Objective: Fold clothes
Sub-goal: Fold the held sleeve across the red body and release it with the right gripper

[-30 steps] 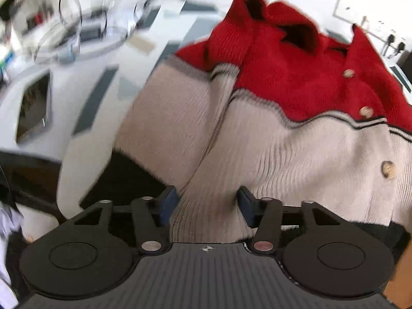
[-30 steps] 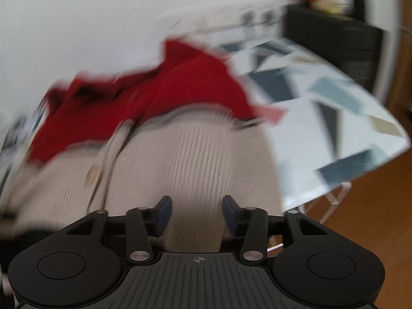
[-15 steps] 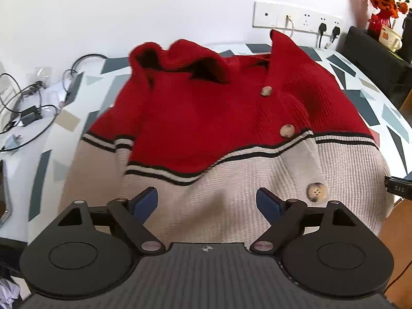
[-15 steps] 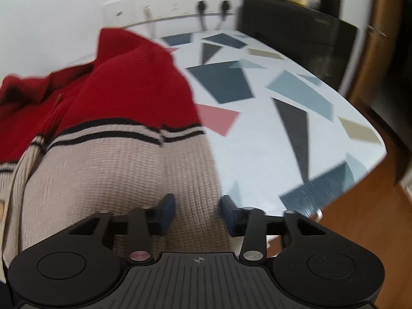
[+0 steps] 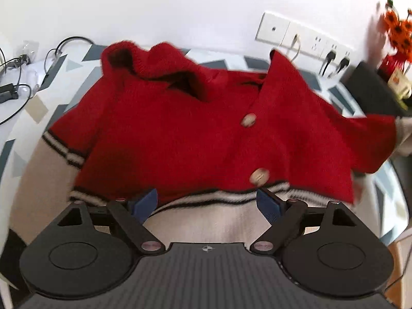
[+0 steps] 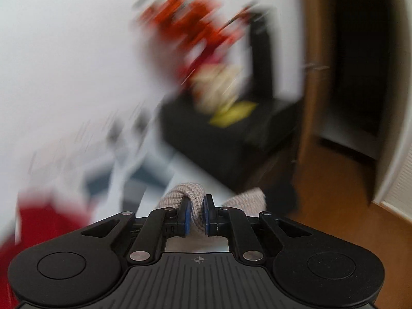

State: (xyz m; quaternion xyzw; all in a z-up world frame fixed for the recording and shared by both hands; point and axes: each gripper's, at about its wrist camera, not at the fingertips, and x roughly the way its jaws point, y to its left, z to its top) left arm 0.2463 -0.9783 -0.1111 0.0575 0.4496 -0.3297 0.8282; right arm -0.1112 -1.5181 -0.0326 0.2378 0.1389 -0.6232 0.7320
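Note:
A red and beige knit cardigan (image 5: 180,134) with wooden buttons lies front up on the patterned table (image 5: 36,108). My left gripper (image 5: 206,203) is open and empty, just above the striped band at the cardigan's middle. My right gripper (image 6: 197,216) is shut on a beige knit fold of the cardigan (image 6: 197,206) and holds it lifted at the table's right side. In the left wrist view the right sleeve (image 5: 378,139) is raised off the table at the far right. The right wrist view is heavily blurred.
Cables (image 5: 15,87) lie on the table at the far left. Wall sockets (image 5: 303,38) sit behind the table. A black cabinet (image 5: 373,95) with orange flowers (image 5: 396,31) stands at the right; it shows in the right wrist view (image 6: 231,139) beside a wooden door frame (image 6: 314,77).
My right gripper has closed on the beige knit and swung up and to the right, lifting the sleeve. My left gripper moved forward over the cardigan and stays open.

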